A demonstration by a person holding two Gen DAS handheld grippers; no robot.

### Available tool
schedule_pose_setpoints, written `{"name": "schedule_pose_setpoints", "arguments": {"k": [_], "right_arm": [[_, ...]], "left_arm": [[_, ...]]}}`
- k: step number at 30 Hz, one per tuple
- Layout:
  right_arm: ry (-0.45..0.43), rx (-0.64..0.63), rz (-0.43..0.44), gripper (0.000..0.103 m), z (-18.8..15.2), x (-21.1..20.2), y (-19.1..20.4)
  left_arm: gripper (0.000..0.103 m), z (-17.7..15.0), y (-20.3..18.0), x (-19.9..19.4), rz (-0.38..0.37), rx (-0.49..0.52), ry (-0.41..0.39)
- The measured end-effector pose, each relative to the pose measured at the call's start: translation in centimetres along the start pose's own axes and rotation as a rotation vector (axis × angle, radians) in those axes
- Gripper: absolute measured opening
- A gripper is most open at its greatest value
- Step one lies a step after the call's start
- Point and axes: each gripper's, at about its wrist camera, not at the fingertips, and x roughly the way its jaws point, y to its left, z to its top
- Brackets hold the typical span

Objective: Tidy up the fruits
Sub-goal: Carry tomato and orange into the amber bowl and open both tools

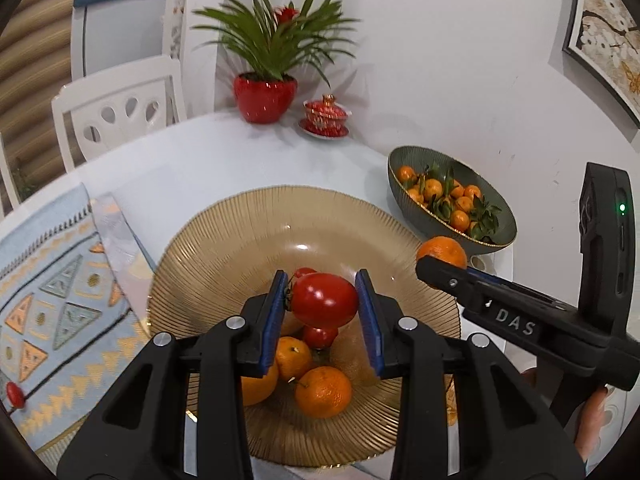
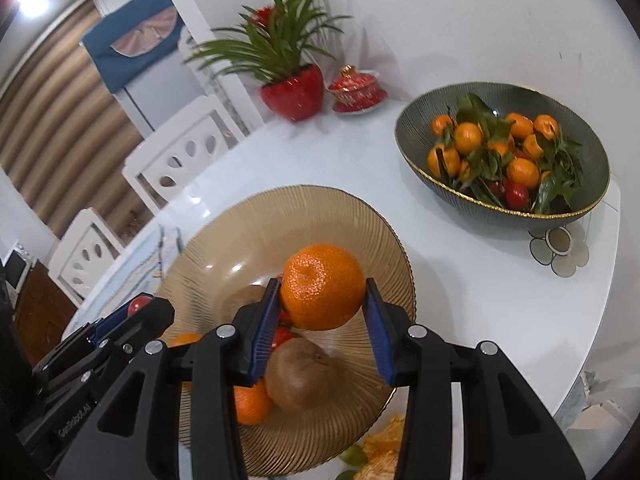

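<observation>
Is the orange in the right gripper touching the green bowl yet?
Apart. The right wrist view shows the orange held between the right gripper jaws above the amber glass bowl, with bare white table between it and the green bowl.

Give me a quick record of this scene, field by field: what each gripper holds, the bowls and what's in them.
left gripper: shut on tomato, above amber bowl
right gripper: shut on orange, above amber bowl
amber bowl: oranges, small tomatoes, a brown fruit
green bowl: leafy mandarins, a few small red fruits
table: white, also red plant pot
</observation>
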Motion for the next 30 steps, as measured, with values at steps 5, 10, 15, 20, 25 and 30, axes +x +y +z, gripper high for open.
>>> {"name": "schedule_pose_setpoints", "arguments": {"k": [5, 10, 15, 20, 25, 30], "right_arm": [[0.026, 0.003, -0.059, 0.041, -0.2, 1.6, -0.4], [0.044, 0.033, -0.088, 0.041, -0.3, 2.1, -1.5], [0.044, 0.033, -0.057, 0.045, -0.1, 1.3, -1.9], [0.009, 0.033, -0.051, 0.046, -0.1, -0.6, -1.7], [-0.003, 0.022, -0.028, 0.048, -0.5, -1.9, -0.5], [-0.006, 0.000, 0.005, 0.049, -1.2, -2.9, 1.4]], "left_arm": [[0.034, 0.1, -0.7, 2.2, -0.024, 0.001, 0.040], [0.034, 0.9, -1.5, 4.4, -0.060, -0.014, 0.080], [0.049, 1.4, -0.2, 6.1, -0.149, -0.103, 0.142], [0.052, 0.7, 0.5, 4.7, -0.160, -0.109, 0.133], [0.056, 0.0, 0.7, 2.4, -0.151, -0.086, 0.108], [0.056, -0.4, 1.2, -0.4, -0.135, -0.082, 0.076]]}}
